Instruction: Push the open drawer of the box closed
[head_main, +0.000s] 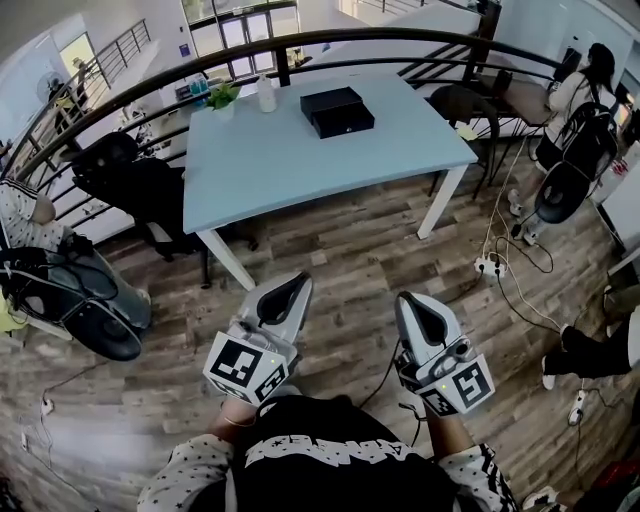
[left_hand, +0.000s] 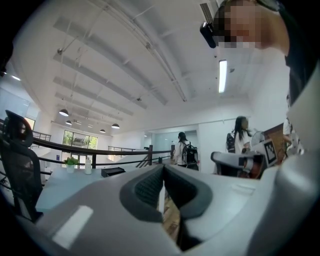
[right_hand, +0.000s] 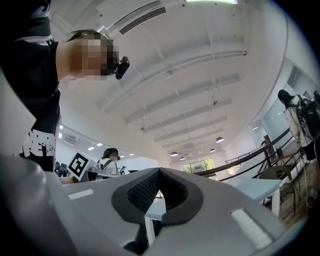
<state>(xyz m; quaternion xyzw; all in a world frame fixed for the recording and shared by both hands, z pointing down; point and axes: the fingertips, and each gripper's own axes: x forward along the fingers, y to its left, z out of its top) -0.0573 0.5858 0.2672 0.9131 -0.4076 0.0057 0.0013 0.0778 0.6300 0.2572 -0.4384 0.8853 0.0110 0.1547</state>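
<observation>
Both tools are held low and close to the person's body. In the head view the left gripper (head_main: 298, 282) sits at about 7 o'clock and the right gripper (head_main: 410, 300) at about 5 o'clock, both pointing toward 12 o'clock. Each gripper's own view shows its dark padded jaws brought together at the tips with nothing between them.

The box (head_main: 337, 111), black and flat, lies on the far half of a pale blue table (head_main: 300, 170) at 12 o'clock, well apart from both grippers. The drawer (head_main: 350, 124) appears to stand out from the box on the side facing 5 o'clock, though at this range the step between the two dark parts is hard to confirm. Neither gripper touches the box or the table.

At 11 o'clock from the box, near the table's far edge, stand a small potted plant (head_main: 222, 97) and a pale bottle (head_main: 266, 93). A dark railing (head_main: 150, 85) curves behind the table. A black office chair (head_main: 130, 175) stands at the table's 9 o'clock side. Wood-plank floor (head_main: 340, 250) lies between table and grippers, with a power strip (head_main: 488, 266) at 3 o'clock.
</observation>
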